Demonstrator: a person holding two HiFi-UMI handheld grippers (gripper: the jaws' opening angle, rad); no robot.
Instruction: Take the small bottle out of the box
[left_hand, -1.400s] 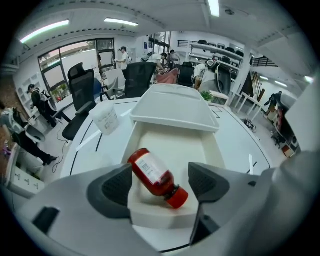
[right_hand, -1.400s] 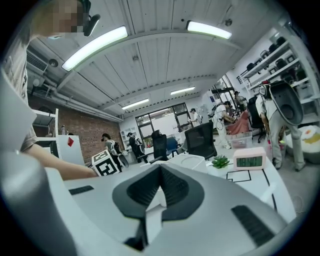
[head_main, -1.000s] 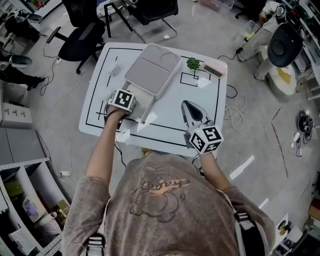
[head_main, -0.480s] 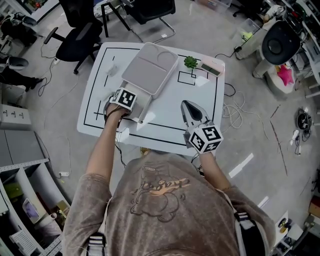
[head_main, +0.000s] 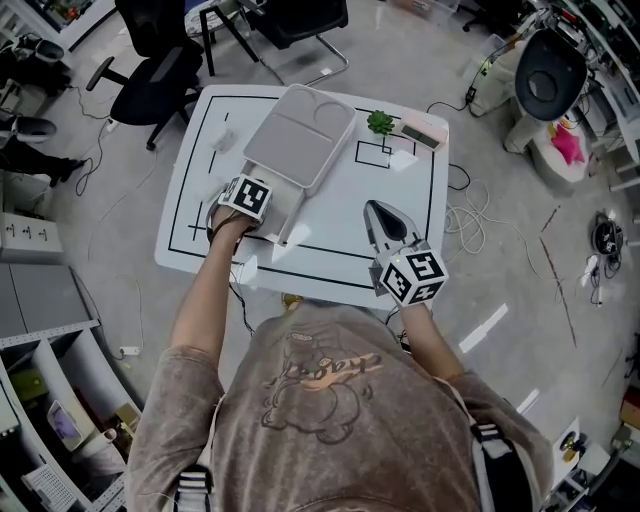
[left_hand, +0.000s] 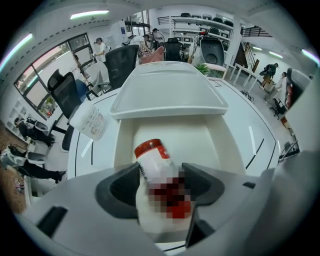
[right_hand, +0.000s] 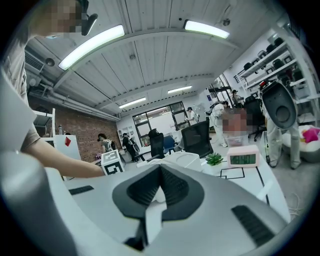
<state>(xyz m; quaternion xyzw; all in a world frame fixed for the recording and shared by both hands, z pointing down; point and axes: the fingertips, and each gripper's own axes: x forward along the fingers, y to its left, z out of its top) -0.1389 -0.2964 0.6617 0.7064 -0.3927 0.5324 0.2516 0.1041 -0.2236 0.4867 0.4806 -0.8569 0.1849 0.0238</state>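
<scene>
On the white table (head_main: 400, 230) an open white box (left_hand: 172, 135) stands with its lid (left_hand: 167, 92) tipped back. Inside lies the small white bottle (left_hand: 152, 160), its red cap pointing away from me. My left gripper (left_hand: 160, 182) reaches into the box's near end, and its jaws are closing with the bottle between them. Both pads touch the bottle's sides. From the head view only that gripper's marker cube (head_main: 247, 197) shows over the box (head_main: 288, 212). My right gripper (head_main: 375, 208) hovers over the table's right half, shut and holding nothing.
A small potted plant (head_main: 381, 124) and a pink clock (head_main: 425, 134) stand at the table's far right. A small white container (left_hand: 89, 120) sits to the left of the box. Black office chairs (head_main: 160, 85) stand beyond the far edge, and cables lie on the floor to the right.
My left gripper has edged slightly further into the box. The right gripper has stayed in place.
</scene>
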